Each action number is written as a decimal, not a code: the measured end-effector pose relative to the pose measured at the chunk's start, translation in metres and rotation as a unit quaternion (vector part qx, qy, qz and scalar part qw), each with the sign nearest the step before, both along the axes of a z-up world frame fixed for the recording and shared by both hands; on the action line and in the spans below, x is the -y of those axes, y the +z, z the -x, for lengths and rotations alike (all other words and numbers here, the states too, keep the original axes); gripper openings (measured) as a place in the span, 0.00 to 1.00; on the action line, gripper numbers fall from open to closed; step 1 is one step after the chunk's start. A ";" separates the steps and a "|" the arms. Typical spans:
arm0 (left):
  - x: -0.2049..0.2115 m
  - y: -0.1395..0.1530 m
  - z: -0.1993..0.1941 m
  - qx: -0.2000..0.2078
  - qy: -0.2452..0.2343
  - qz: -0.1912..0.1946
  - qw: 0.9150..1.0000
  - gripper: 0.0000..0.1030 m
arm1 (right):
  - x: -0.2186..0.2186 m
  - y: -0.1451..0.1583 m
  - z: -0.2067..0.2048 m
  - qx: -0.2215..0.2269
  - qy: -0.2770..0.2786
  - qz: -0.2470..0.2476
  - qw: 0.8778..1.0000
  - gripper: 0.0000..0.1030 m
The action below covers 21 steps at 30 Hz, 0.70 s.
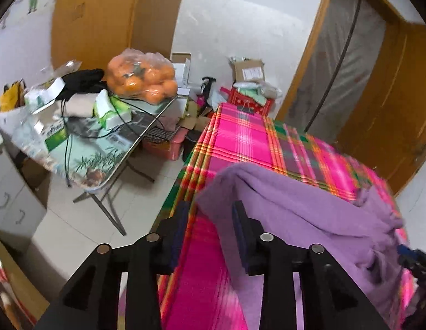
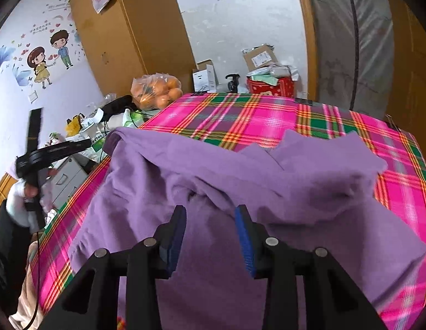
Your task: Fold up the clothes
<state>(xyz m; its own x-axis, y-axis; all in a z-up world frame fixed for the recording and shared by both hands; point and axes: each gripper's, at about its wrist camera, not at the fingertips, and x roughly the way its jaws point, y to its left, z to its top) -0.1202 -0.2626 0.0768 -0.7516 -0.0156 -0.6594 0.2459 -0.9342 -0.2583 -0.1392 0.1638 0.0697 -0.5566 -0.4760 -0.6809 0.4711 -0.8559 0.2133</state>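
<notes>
Purple garment (image 2: 240, 181) lies rumpled across the pink plaid cloth (image 2: 240, 115) covering my work surface, its upper edge folded over on itself. My left gripper (image 1: 210, 211) has its jaws apart with nothing pinched; the garment's near corner sits just beside its right pad. My right gripper (image 2: 210, 217) hangs over the middle of the fabric, jaws apart, gripping nothing. A bag of oranges (image 1: 142, 78) sits on the side table (image 1: 103, 162).

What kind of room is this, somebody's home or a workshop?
Most likely a lived-in home room. A cartoon couple wall sticker, a bag of oranges on a cluttered folding table, and a purple garment on a plaid cloth suggest it.
</notes>
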 end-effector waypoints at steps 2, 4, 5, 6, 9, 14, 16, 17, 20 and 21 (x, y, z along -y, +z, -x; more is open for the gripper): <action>-0.010 0.004 -0.030 -0.011 -0.008 -0.014 1.000 0.39 | -0.014 0.000 -0.013 0.000 -0.016 0.003 1.000 0.37; -0.031 0.002 -0.063 -0.015 -0.024 -0.024 0.999 0.39 | -0.033 -0.003 -0.030 0.006 -0.040 0.014 0.999 0.39; -0.042 -0.001 -0.079 -0.014 -0.033 -0.033 0.999 0.39 | -0.044 -0.007 -0.039 0.012 -0.054 0.022 0.998 0.39; -0.051 -0.005 -0.092 -0.012 -0.041 -0.044 0.998 0.39 | -0.055 -0.011 -0.049 0.018 -0.068 0.029 0.997 0.40; -0.078 -0.022 -0.126 0.002 -0.060 -0.083 0.995 0.39 | -0.082 -0.021 -0.070 0.037 -0.102 0.052 0.993 0.42; -0.109 -0.053 -0.163 0.040 -0.078 -0.163 0.983 0.45 | -0.122 -0.043 -0.091 0.078 -0.155 0.104 0.979 0.46; -0.115 -0.061 -0.171 0.049 -0.080 -0.197 0.976 0.52 | -0.130 -0.050 -0.093 0.093 -0.167 0.124 0.974 0.46; -0.117 -0.064 -0.174 0.050 -0.079 -0.210 0.973 0.55 | -0.132 -0.052 -0.092 0.098 -0.170 0.131 0.972 0.46; -0.118 -0.068 -0.174 0.046 -0.064 -0.232 0.970 0.56 | -0.135 -0.058 -0.089 0.105 -0.176 0.146 0.968 0.47; -0.118 -0.068 -0.172 0.045 -0.058 -0.239 0.968 0.56 | -0.135 -0.059 -0.087 0.108 -0.177 0.150 0.967 0.47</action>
<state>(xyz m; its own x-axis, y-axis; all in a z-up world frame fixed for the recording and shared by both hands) 0.0519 -0.1443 0.0085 -0.6697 0.3890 -0.6326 0.1870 -0.7361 -0.6505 -0.0518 0.2990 0.0104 -0.5806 -0.4762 -0.6604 0.0775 -0.8397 0.5374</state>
